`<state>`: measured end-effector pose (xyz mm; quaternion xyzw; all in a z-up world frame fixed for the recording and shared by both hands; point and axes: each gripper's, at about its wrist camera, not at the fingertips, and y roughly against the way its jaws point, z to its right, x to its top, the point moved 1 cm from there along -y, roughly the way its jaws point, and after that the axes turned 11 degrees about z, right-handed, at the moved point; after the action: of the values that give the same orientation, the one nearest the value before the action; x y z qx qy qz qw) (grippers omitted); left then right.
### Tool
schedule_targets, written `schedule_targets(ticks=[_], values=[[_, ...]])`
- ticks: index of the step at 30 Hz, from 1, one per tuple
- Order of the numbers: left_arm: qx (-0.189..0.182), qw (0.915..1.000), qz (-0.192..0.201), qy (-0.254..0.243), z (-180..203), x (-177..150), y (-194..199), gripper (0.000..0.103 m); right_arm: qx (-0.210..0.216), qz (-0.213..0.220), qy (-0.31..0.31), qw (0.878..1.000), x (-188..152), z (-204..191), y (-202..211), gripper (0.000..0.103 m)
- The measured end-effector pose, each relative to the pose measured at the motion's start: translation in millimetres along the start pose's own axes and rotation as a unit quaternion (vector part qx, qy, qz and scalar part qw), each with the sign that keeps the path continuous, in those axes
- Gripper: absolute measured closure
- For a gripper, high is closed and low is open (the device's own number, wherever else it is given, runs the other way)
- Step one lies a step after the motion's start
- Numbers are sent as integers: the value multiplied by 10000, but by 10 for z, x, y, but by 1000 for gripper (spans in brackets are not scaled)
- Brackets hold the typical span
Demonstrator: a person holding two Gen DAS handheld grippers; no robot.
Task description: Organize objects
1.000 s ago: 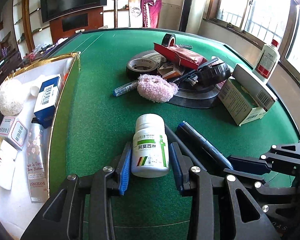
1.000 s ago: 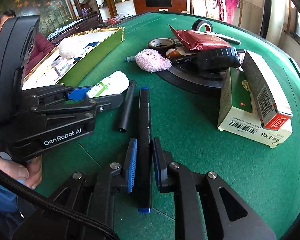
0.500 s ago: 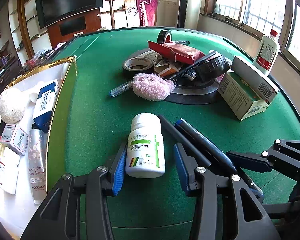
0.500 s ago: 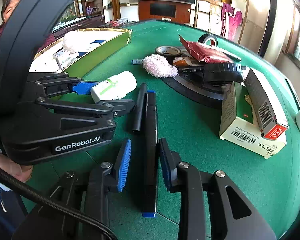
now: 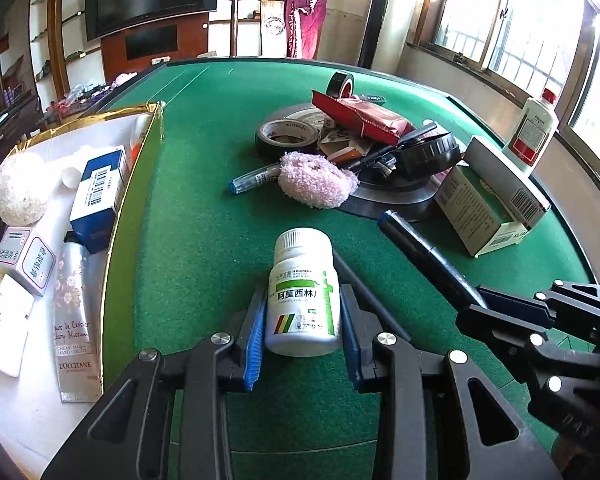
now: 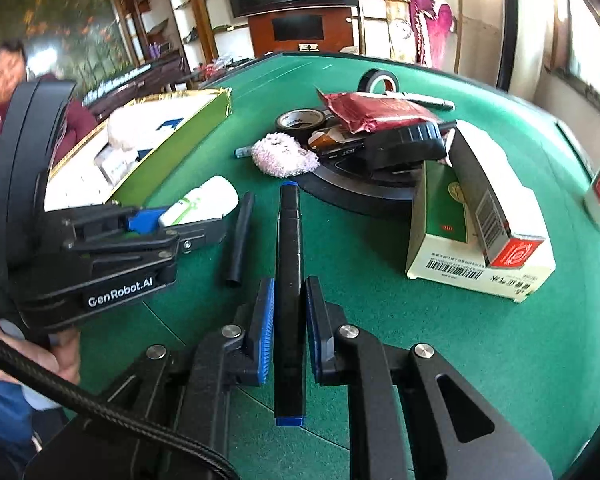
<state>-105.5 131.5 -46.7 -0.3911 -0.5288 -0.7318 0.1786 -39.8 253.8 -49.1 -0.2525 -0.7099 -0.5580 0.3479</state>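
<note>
A white pill bottle (image 5: 303, 280) with a green label lies on the green felt between the blue pads of my left gripper (image 5: 303, 294). The jaws are closing and the pads touch the bottle's sides. My right gripper (image 6: 290, 285) is shut on a black marker (image 6: 289, 240) with blue ends, gripped near its rear half and pointing away from me. In the left wrist view the marker (image 5: 420, 248) slants in from the right gripper (image 5: 486, 300). The right wrist view shows the left gripper (image 6: 188, 218) with the bottle (image 6: 204, 200).
A gold-rimmed tray (image 5: 128, 216) at the left holds small boxes, a hand-cream tube and a white fluffy ball. A black tube (image 6: 240, 236) lies between the bottle and the marker. Beyond are tape rolls, a red pouch, a pink puff (image 5: 316, 184), stacked cartons (image 6: 476, 224). A person sits far left.
The right jaws opened off the marker half a second ago and have shut on it again. The left pads have come in against the bottle's sides.
</note>
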Motion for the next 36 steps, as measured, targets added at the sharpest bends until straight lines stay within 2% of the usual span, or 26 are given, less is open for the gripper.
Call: schedule_targets(ticks=[16, 36], values=[[-185, 9996, 170, 147, -17, 42, 75, 74, 367, 120, -637, 9972, 45, 93, 3, 91], [-319, 9989, 293, 193, 9, 67, 122, 74, 396, 275, -949, 9943, 68, 116, 34, 91]])
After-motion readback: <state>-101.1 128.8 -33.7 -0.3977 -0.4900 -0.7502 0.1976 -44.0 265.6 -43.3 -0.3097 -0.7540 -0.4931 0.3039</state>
